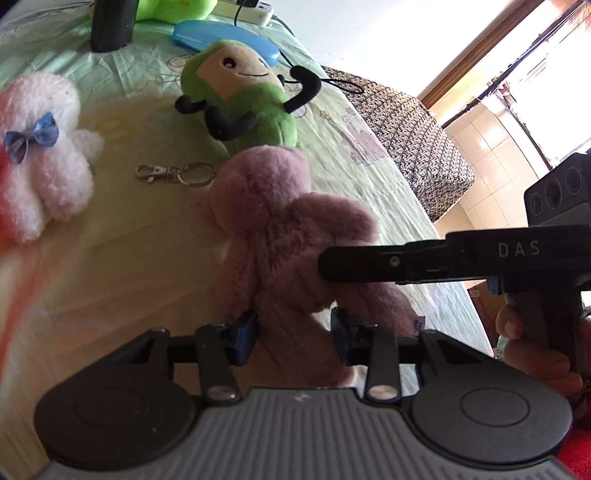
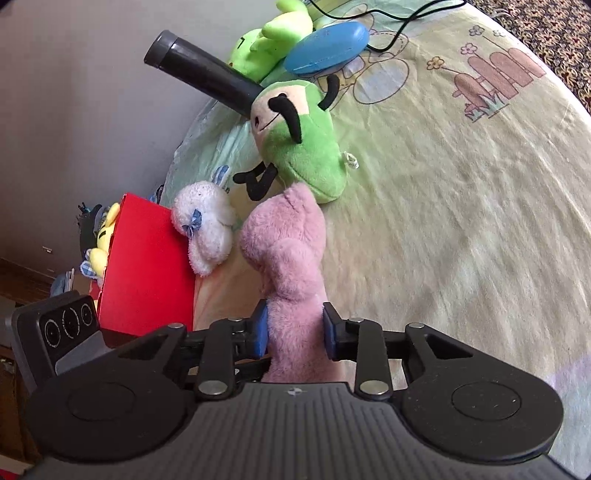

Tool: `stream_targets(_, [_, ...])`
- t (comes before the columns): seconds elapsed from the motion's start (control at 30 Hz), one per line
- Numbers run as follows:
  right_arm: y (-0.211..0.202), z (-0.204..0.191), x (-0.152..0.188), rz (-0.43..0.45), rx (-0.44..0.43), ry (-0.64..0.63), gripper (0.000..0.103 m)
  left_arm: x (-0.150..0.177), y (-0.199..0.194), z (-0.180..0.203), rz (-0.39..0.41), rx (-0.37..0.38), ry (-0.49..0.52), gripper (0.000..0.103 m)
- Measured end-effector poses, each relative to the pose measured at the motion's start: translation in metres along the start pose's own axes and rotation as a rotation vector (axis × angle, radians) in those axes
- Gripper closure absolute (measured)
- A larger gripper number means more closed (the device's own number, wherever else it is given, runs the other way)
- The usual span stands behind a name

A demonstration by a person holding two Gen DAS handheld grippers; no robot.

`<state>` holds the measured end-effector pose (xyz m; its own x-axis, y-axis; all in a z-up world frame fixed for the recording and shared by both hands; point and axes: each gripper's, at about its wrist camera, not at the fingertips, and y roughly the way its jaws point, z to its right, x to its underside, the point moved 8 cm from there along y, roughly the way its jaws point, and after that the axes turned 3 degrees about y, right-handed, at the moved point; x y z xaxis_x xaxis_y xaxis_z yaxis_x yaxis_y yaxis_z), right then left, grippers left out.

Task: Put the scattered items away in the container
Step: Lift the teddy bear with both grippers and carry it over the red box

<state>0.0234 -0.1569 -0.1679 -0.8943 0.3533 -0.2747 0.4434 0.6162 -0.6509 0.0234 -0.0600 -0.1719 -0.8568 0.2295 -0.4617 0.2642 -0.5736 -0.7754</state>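
A pink plush toy (image 1: 280,236) lies on the bed, and both grippers are shut on it. My left gripper (image 1: 293,332) clamps one of its limbs between blue pads. My right gripper (image 2: 295,334) clamps another part of the pink plush (image 2: 284,243); its side shows in the left wrist view (image 1: 406,264). A green plush with black arms (image 1: 240,99) lies just beyond, also in the right wrist view (image 2: 299,147). A white fluffy plush with a blue bow (image 1: 40,155) leans against the red container (image 2: 147,266), which holds a yellow toy (image 2: 101,243).
A metal key ring with clasp (image 1: 173,173) lies between the plush toys. A black cylinder (image 2: 203,70), a blue case (image 2: 325,48), a light green plush (image 2: 273,33) and black cables (image 2: 388,18) lie at the far side. The bed edge drops off by a patterned seat (image 1: 417,147).
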Motion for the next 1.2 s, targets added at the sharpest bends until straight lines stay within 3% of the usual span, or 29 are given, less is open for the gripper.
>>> stream_targets(0.3, [-0.011, -0.026, 0.011, 0.055, 0.029, -0.136, 0.075, -0.003, -0.03, 0.008, 0.083, -0.052, 0.046, 0.074])
stream_targets(0.6, [-0.027, -0.076, 0.009, 0.143, -0.041, -0.227, 0.075, -0.013, -0.092, 0.007, 0.223, -0.083, 0.045, 0.074])
stream_targets(0.9, [-0.04, -0.147, 0.009, 0.271, -0.102, -0.332, 0.075, -0.026, -0.17, -0.01, 0.371, -0.082, 0.076, 0.074])
stream_targets(1.2, [-0.021, -0.246, 0.022, 0.412, -0.142, -0.424, 0.075, -0.03, -0.264, -0.065, 0.481, -0.106, 0.129, 0.074])
